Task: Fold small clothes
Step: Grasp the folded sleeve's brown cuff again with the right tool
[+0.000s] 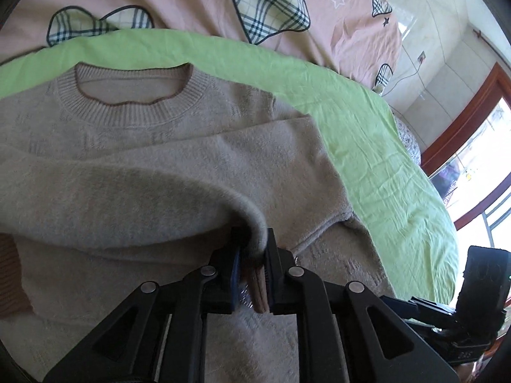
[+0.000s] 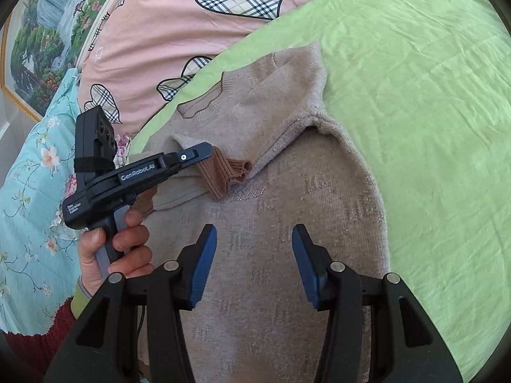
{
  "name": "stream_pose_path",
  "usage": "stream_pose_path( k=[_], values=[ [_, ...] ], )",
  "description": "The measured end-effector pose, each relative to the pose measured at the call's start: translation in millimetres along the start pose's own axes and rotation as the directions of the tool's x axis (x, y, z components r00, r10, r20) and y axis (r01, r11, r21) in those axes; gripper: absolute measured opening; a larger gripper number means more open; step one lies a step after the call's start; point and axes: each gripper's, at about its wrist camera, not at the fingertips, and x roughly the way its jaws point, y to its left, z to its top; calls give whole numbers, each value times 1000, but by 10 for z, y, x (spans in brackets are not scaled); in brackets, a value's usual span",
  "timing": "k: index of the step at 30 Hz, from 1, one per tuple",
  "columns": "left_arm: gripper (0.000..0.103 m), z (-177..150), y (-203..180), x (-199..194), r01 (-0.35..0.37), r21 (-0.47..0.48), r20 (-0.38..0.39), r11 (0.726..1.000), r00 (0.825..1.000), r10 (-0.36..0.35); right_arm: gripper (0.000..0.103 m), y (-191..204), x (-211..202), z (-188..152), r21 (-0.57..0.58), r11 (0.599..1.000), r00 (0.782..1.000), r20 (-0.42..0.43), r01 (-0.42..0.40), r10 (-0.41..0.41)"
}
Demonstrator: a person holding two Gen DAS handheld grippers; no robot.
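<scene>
Sleeve [image 1: 134, 188] drawn across sweater [image 1: 179, 121] chest for folding, cuff pinched in left tongs [image 1: 254, 255]; right tongs [image 2: 254, 265] half-wide, empty, poised above the body.

Bright daylight, sharp focus, fisheye-bent dark corners.

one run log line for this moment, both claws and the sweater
left claw: gripping sweater sleeve over body | right claw: open, empty above sweater | sheet: green

Bare green sheet [image 2: 431, 102] open right of sweater [image 2: 287, 223]; left side crowded by left gripper [image 2: 204, 150], hand [image 2: 118, 249], pink quilt [image 2: 166, 32].
</scene>
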Motion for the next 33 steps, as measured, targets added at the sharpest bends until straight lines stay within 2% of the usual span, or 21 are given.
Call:
stream_pose_path(
  k=[3, 6, 10, 12, 14, 17, 19, 21, 23, 24, 26, 27, 28, 29, 30, 32, 33],
  values=[
    [29, -110, 139, -167, -11, -42, 8, 999, 1000, 11, 51, 44, 75, 16, -16, 1000, 1000, -11, -11, 11],
    [41, -278, 307, -454, -24, -98, 52, 995, 998, 29, 51, 160, 198, 61, -47, 998, 999, -16, -33, 32],
    [42, -501, 595, -819, -70, -168, 84, 983, 993, 86, 55, 386, 462, 128, -119, 992, 998, -51, -48, 42],
    [42, -594, 773, -1022, -145, -191, 102, 971, 981, 166, 57, 508, 599, 155, -179, 984, 998, -54, -21, 11],
    [45, -654, 1000, -1207, -252, -213, 118, 944, 953, 281, 58, 659, 734, 174, -275, 958, 996, -26, 75, -86],
    [47, -692, 1392, -1382, -377, -268, 109, 887, 903, 416, 60, 836, 865, 157, -406, 901, 986, 12, 154, -163],
    [47, -688, 1616, -1450, -420, -303, 106, 855, 877, 468, 63, 931, 944, 123, -481, 856, 980, 30, 187, -197],
    [47, -664, 1819, -1465, -472, -330, 102, 818, 843, 528, 64, 962, 1030, 119, -527, 824, 975, 41, 208, -220],
    [47, -611, 1980, -1411, -493, -346, 86, 799, 831, 550, 64, 940, 1110, 158, -539, 816, 972, 24, 210, -234],
    [47, -588, 2041, -1378, -496, -350, 78, 795, 830, 552, 62, 914, 1116, 194, -530, 826, 975, 8, 191, -221],
    [47, -556, 2140, -1318, -512, -350, 60, 785, 824, 564, 28, 839, 1068, 306, -492, 861, 982, -53, 131, -180],
    [47, -545, 2156, -1292, -517, -348, 58, 782, 821, 568, 22, 809, 1024, 372, -456, 886, 987, -85, 83, -137],
    [47, -539, 2176, -1277, -520, -346, 61, 781, 818, 572, 17, 741, 931, 487, -373, 927, 990, -136, -28, -25],
    [47, -540, 2180, -1268, -523, -345, 63, 780, 816, 575, 16, 676, 846, 569, -291, 947, 981, -171, -138, 91],
    [48, -543, 2187, -1262, -524, -345, 67, 778, 813, 578, 16, 584, 744, 712, -188, 944, 952, -196, -272, 235],
    [48, -528, 2182, -1244, -521, -349, 75, 779, 813, 577, 14, 468, 579, 937, -120, 928, 929, -169, -352, 330],
    [48, -544, 2186, -1256, -517, -352, 80, 781, 814, 575, 14, 388, 522, 1076, -95, 924, 923, -155, -369, 353]
  ],
)
